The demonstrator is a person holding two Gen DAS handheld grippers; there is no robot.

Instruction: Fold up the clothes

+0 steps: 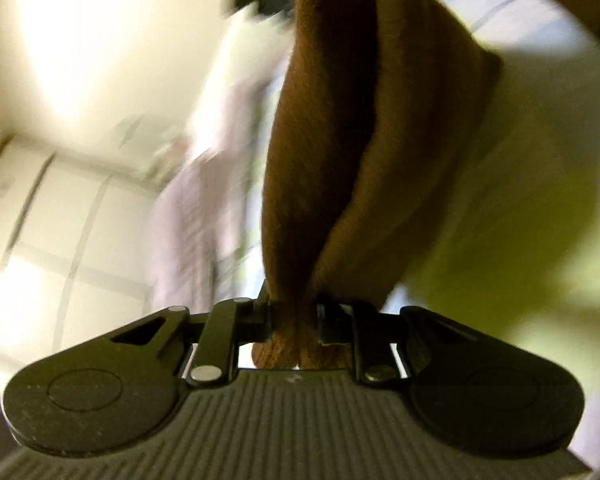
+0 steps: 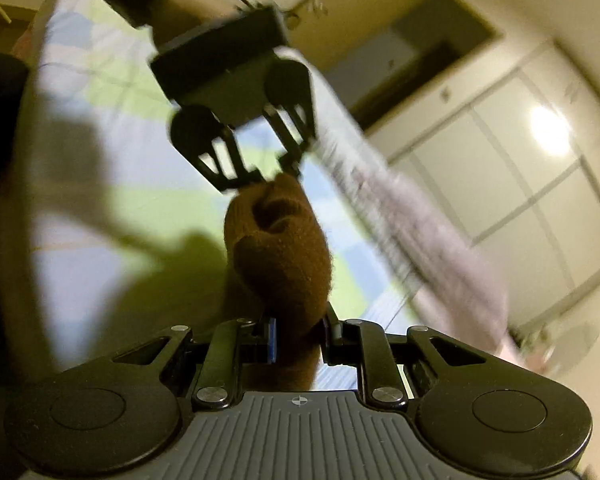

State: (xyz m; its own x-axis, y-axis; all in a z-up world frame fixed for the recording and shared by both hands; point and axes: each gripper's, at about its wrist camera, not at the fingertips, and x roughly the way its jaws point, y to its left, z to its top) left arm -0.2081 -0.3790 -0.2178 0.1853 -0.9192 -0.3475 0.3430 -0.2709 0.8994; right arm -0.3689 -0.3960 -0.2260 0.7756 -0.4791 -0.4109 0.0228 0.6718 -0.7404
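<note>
A brown knitted garment [image 1: 332,140] is stretched between my two grippers, held in the air above a bed. My left gripper [image 1: 294,314] is shut on one end of it; the cloth bunches between its jaws and runs away upward. My right gripper [image 2: 298,330] is shut on the other end of the brown garment [image 2: 280,248]. In the right wrist view the left gripper [image 2: 266,178] shows ahead, its jaws closed on the far end of the cloth. Both views are motion-blurred.
Below lies a bed with a checked sheet [image 2: 140,196] of pale blue, green and white. A pale pink quilt [image 2: 428,236] lies along its edge. White wardrobe doors [image 2: 520,168] and a ceiling lamp [image 2: 550,130] are behind.
</note>
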